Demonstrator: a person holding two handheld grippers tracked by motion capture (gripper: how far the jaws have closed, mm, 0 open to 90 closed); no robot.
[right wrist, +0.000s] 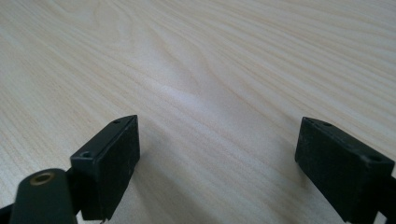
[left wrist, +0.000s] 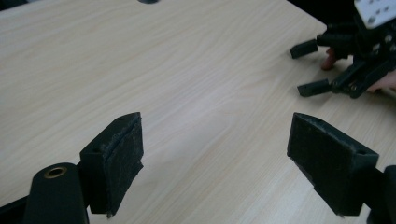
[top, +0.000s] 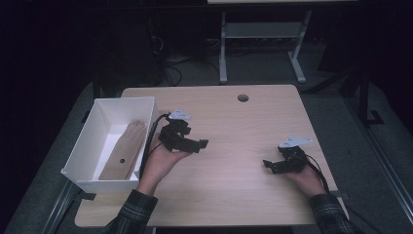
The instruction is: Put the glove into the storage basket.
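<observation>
A tan glove-like piece (top: 124, 151) lies flat inside a white box (top: 87, 134) at the table's left edge. My left gripper (top: 200, 145) sits just right of the box, held in a hand, jaws wide apart with only bare wood between them (left wrist: 215, 158). My right gripper (top: 269, 165) rests near the table's front right, pointing left, also open over bare wood (right wrist: 217, 158). In the left gripper view the right gripper (left wrist: 310, 67) appears at the upper right, its two jaws apart.
The light wooden table (top: 234, 126) has a round cable hole (top: 243, 98) near its far edge. Beyond it stands a grey desk frame (top: 263, 44) on a dark floor with cables. Plaid sleeves enter from the bottom.
</observation>
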